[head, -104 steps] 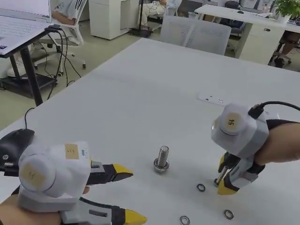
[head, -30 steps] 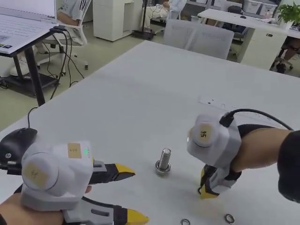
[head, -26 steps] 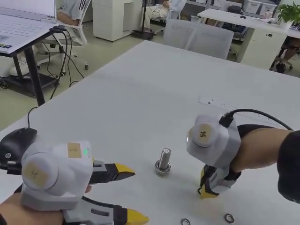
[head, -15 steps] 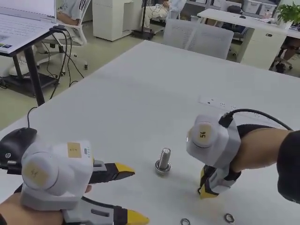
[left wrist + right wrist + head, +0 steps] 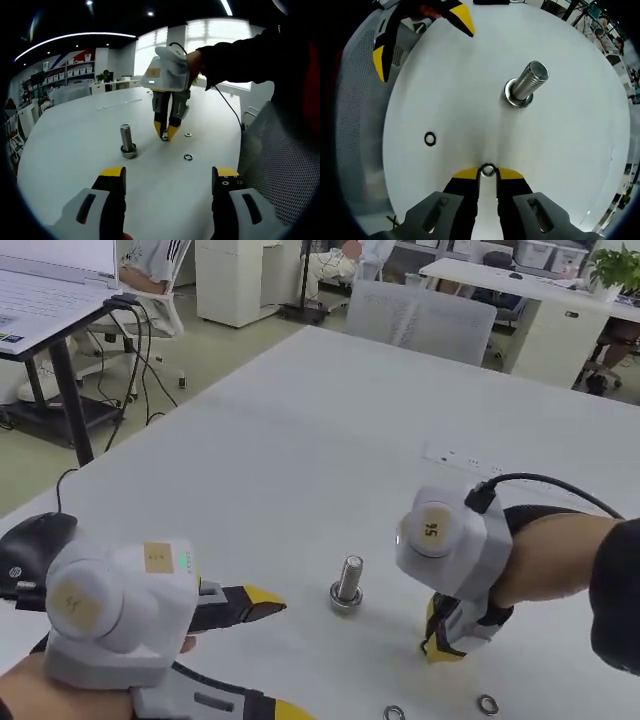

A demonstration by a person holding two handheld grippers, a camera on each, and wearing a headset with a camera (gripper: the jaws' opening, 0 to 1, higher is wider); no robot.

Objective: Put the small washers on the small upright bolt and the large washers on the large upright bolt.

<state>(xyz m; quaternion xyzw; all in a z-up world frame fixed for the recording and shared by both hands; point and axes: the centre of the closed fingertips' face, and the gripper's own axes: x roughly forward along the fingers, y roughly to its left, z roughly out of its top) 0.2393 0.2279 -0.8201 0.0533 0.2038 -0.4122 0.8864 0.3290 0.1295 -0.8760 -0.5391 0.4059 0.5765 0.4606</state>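
A large threaded bolt [image 5: 346, 585] [image 5: 127, 143] [image 5: 525, 85] stands upright on the white table [image 5: 300, 440]. To its right my right gripper [image 5: 443, 644] [image 5: 167, 134] [image 5: 488, 172] points down at the table, its yellow tips pinched on a small washer [image 5: 488, 169] that lies flat. Two more washers [image 5: 393, 712] [image 5: 487, 704] lie nearer the front edge; they are also in the left gripper view [image 5: 188, 134] [image 5: 188, 157]. My left gripper [image 5: 268, 660] [image 5: 169, 174] hovers open at the front left, pointing at the bolt, nothing between its jaws.
A black mouse [image 5: 25, 545] lies at the table's left edge beside my left hand. A laptop [image 5: 45, 285] sits on a stand further left. A white strip [image 5: 455, 455] lies on the table beyond the bolt, and a grey chair [image 5: 420, 315] stands at the far edge.
Since 3.5 s ago my right gripper has moved left, toward the bolt, and come down on a washer. Over the last second it has hardly moved. My left gripper has stayed still.
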